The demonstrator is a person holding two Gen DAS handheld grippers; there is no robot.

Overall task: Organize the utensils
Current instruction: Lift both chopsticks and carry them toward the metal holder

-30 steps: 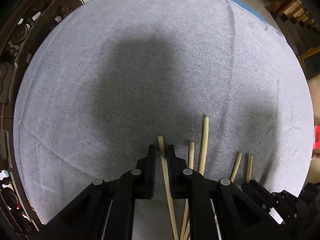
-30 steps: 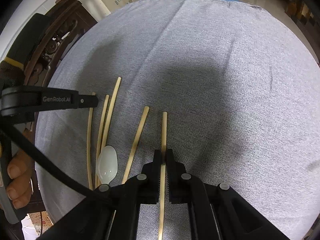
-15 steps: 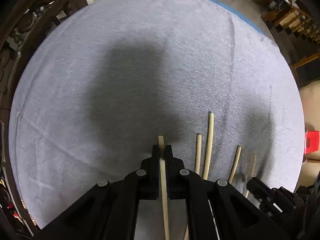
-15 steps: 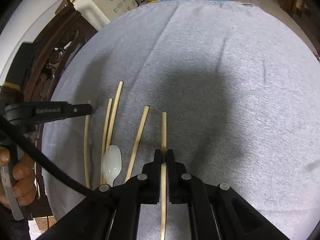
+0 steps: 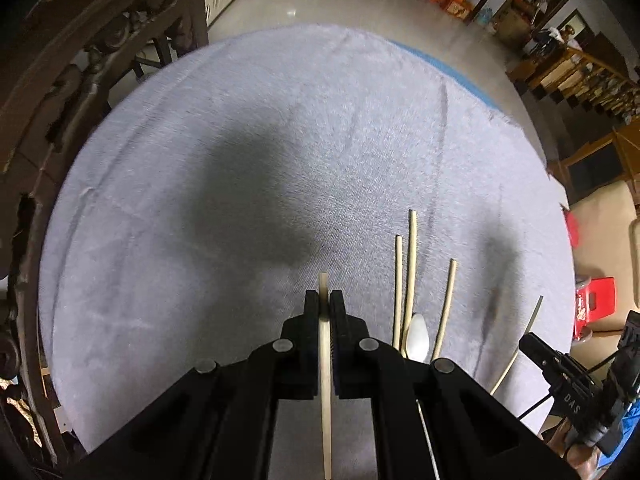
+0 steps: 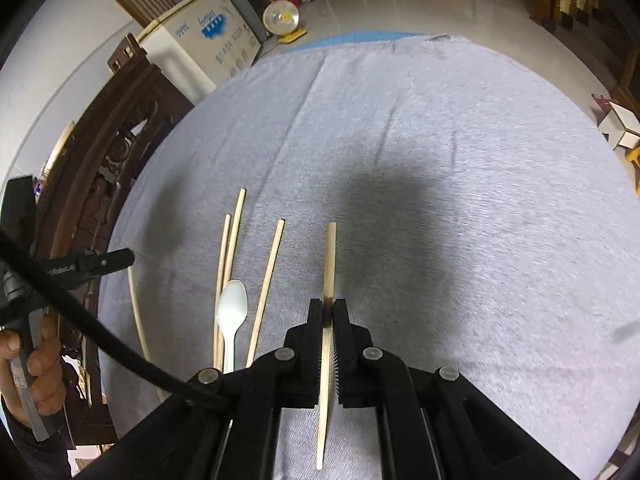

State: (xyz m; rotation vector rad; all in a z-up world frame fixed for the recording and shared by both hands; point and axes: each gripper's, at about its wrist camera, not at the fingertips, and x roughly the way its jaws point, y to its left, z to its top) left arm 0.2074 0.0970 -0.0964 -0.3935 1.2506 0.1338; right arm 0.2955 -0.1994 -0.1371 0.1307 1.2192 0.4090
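1. A round counter (image 5: 240,240) draped in a grey cloth fills both views; a blue edge shows at its far rim.
2. Around it: pale tiled floor, a carved dark wooden chair (image 5: 80,80), a small fan (image 6: 281,18) on the floor, a white chest freezer (image 6: 200,48) and a red stool (image 5: 596,304).
3. The left gripper (image 5: 325,304) has its jaws clamped on a pale chopstick (image 5: 326,380), whose long axis runs straight ahead between the fingers, tip pointing to the far side.
4. The right gripper (image 6: 327,312) likewise pinches a second chopstick (image 6: 330,256), long axis pointing away from the camera.
5. Three loose chopsticks (image 6: 268,280) lie on the cloth between the grippers, roughly parallel and pointing the same way, with a white plastic spoon (image 6: 231,312) beside them, bowl pointing away.
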